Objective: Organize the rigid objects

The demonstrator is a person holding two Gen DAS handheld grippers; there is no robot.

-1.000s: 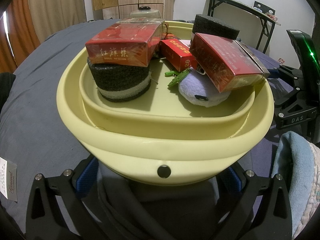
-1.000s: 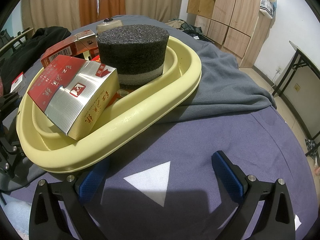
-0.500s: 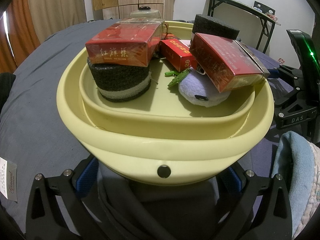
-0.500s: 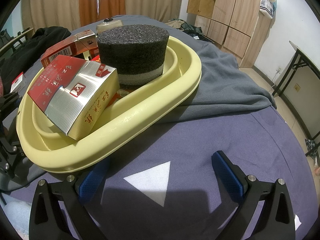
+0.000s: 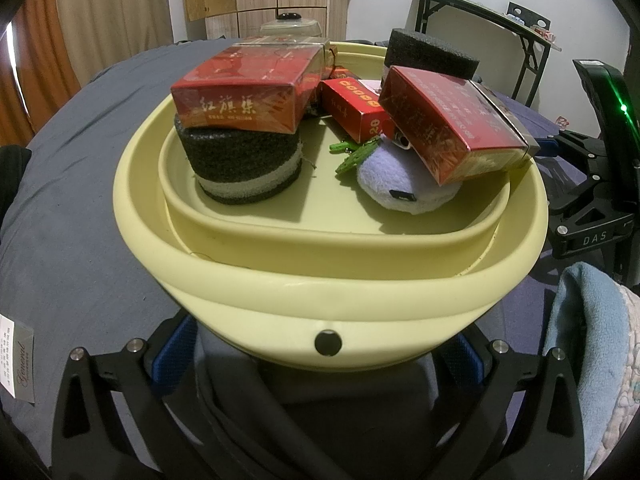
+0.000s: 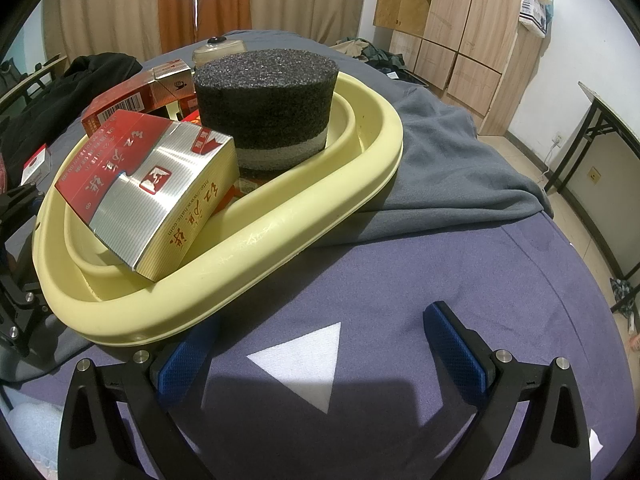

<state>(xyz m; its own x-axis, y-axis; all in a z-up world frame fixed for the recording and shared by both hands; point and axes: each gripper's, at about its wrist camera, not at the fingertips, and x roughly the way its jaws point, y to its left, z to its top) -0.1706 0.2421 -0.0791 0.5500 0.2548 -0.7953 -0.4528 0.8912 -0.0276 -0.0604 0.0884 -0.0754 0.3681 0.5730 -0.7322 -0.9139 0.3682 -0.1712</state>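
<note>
Fingers of the left gripper [image 5: 326, 364] stand spread wide, the near wall of the yellow basin [image 5: 328, 300] sitting between and just above them, pinching nothing as far as the left wrist view shows; fingers of the right gripper [image 6: 322, 344] are likewise spread and empty over the purple cloth [image 6: 440, 272], just beside the basin's rim. Most of the sorting looks done — the basin already holds a red carton [image 5: 244, 96] resting on a black foam puck [image 5: 244, 164], a small red box [image 5: 352, 108], a second red carton [image 5: 452, 128] tilted against the rim over a lilac plush toy [image 5: 400, 188], and another foam puck [image 5: 428, 54] at the far side. What remains, in my judgement, is little — a small pack [image 6: 36, 164] lies outside the basin, and the tilted carton could be laid flat
</note>
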